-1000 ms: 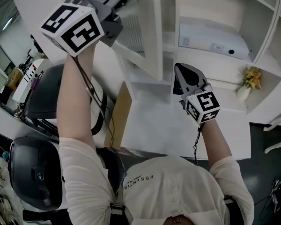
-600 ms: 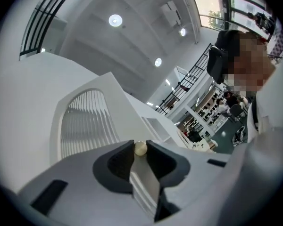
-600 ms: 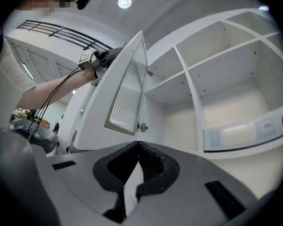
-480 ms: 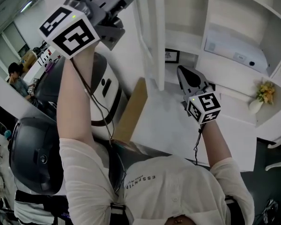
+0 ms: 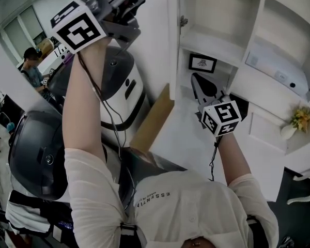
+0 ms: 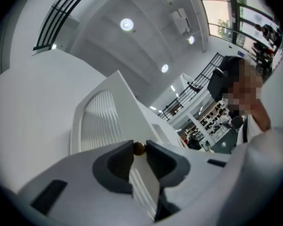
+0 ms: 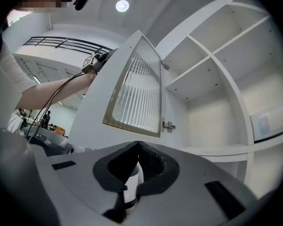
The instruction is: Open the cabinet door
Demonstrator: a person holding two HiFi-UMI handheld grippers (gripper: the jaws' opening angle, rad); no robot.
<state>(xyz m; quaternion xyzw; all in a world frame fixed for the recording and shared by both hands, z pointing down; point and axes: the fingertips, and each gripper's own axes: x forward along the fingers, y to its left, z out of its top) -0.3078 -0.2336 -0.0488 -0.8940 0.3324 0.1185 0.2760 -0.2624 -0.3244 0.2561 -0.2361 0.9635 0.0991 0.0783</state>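
Observation:
The cabinet door (image 7: 134, 86) is white with a ribbed glass panel and stands swung out from the cabinet (image 5: 232, 45); in the head view it shows edge-on (image 5: 173, 40). My left gripper (image 6: 139, 148) is raised high and shut on the door's small brass knob (image 6: 139, 148). Its marker cube (image 5: 77, 30) shows at the head view's upper left, with the jaws running off the top edge. My right gripper (image 5: 198, 81) hangs lower, in front of the open cabinet, with its jaws shut (image 7: 138, 145) on nothing.
Inside the cabinet are white shelves with a small framed picture (image 5: 202, 63), a white box-like device (image 5: 279, 66) and a flower vase (image 5: 295, 124). A cardboard sheet (image 5: 154, 119) leans below the door. Round black-and-white machines (image 5: 119, 81) stand at left. A person (image 5: 32, 61) stands far left.
The door has swung further out with my left gripper on its knob, and more of the cabinet's inside shows. My right gripper has shifted a little up and left, still shut.

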